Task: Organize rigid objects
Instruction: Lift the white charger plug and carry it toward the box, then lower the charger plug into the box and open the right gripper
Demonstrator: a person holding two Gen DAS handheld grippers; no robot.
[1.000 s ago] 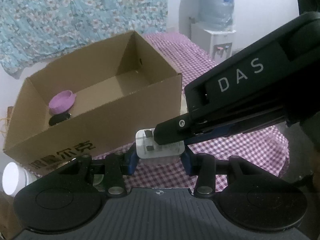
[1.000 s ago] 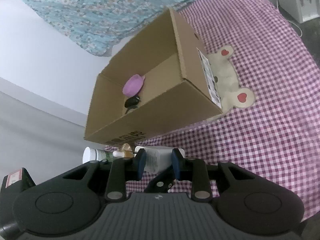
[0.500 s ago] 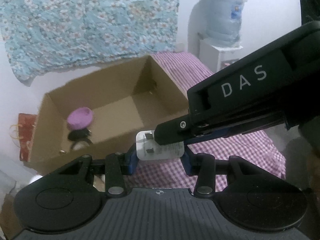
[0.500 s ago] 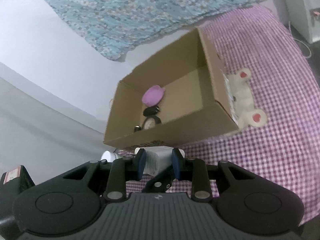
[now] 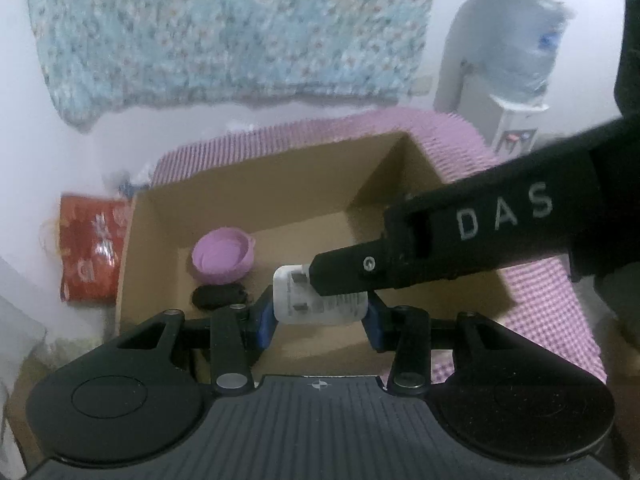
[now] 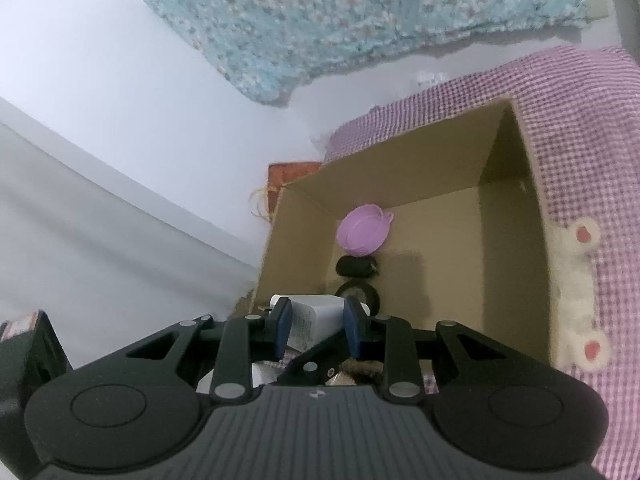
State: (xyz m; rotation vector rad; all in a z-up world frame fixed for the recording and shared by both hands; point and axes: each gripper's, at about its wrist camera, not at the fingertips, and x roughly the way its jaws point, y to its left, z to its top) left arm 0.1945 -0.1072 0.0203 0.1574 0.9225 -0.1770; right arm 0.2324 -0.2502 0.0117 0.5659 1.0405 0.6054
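Both grippers have come up and over the cardboard box (image 5: 168, 216) since the earlier frames; before, the box sat ahead of us, now we look down into it at frame centre. We hold the white plug adapter (image 5: 320, 300) with both tools: the left gripper (image 5: 318, 316) has its jaws closed on the adapter's sides, and the right gripper (image 6: 316, 320) also clamps it, reaching in from the right of the left view. Inside the box, left of centre, lie a purple bowl (image 5: 223, 255) and a black object (image 5: 218, 295). We judge the step as placing the adapter into the box. Next move: lower over bare box floor right of the bowl, then open both sets of jaws together.
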